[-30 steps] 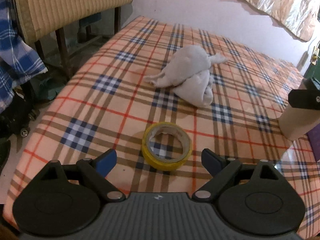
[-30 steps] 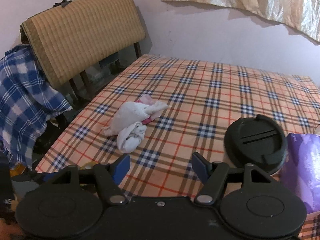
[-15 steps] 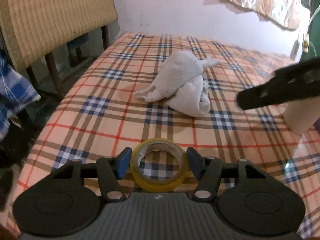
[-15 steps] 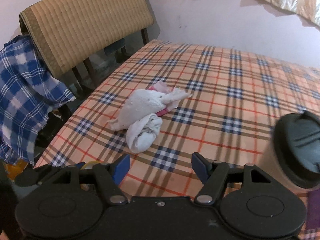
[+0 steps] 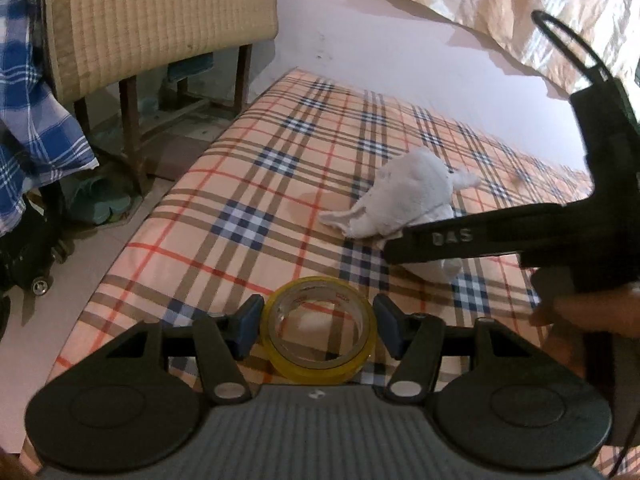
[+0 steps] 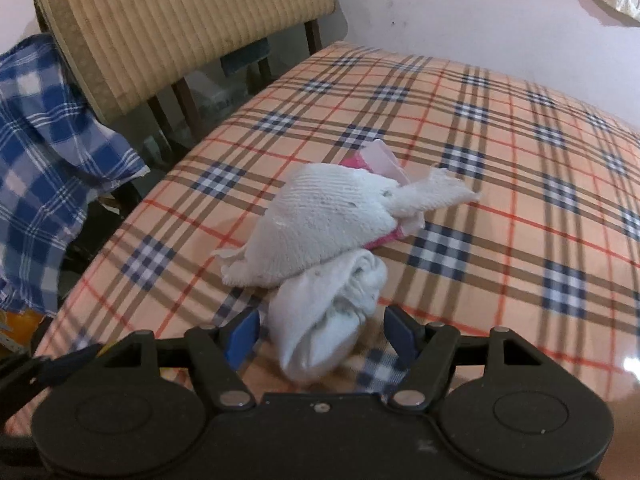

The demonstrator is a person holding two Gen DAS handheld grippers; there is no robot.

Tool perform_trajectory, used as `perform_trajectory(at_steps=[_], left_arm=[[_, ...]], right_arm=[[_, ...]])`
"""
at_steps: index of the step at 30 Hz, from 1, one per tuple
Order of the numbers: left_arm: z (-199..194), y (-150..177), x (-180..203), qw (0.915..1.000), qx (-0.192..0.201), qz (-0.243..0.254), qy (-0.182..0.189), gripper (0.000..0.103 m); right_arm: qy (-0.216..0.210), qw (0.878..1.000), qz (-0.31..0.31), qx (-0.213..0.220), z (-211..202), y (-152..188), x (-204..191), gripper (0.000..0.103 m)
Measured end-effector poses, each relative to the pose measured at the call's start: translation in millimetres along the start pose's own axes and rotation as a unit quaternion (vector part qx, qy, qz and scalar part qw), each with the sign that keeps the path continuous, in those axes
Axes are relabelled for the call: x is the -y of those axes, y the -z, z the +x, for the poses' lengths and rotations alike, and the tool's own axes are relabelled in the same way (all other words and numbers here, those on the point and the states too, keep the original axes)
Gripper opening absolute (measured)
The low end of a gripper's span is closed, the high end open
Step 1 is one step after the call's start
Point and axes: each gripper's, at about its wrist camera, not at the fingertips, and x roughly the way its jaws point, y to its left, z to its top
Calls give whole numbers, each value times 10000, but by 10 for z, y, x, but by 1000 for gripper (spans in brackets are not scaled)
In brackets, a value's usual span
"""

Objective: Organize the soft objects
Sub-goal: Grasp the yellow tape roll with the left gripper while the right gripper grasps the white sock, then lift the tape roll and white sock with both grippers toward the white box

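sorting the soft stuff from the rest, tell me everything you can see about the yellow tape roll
The tape roll is a yellow, glossy ring that looks like plastic, with a pale inner core and an open middle showing the plaid cover it lies flat on. It sits between the left tongs, whose blue pads stand right at its sides. The socks lie apart, farther back.

The only lettering that can be read is "DAS", raised capitals moulded into the long black plastic arm of the right tongs (image 5: pixel 460 238), which crosses the right side of the left wrist view above the plaid bedsheet. The yellow roll of adhesive tape (image 5: pixel 320 330) has red print along the inner face of its cardboard core, but it is too small and blurred to make out. In the right wrist view no text, label, number or sign can be read.
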Motion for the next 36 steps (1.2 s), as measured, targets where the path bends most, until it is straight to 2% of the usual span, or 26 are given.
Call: perform_trajectory(at_steps=[1,3,5,6,21,36], left_arm=[[10,-12,-3,10000,-6,-17,-18,61],[22,-33,-12,10000,-19,-73,-9,61],[27,-61,-18,9999,-26,-155,35,61],[25,-76,-12,9998,-24,-171,49,61],[-191,-214,427,9993,132,80,338,61],[-436,-430,814,9990,136,375,225,61]], right_arm=[[-72,9999,83,41,35,-4,8,80],[-47,9998,117,164,35,7,10,51],[-18,9999,62,143,-4,24,24,39],[-6,9999,74,115,-30,36,36,38],[248,9976,257,597,-1157,557,325,38],[356,9940,327,977,-1653,481,497,38]])
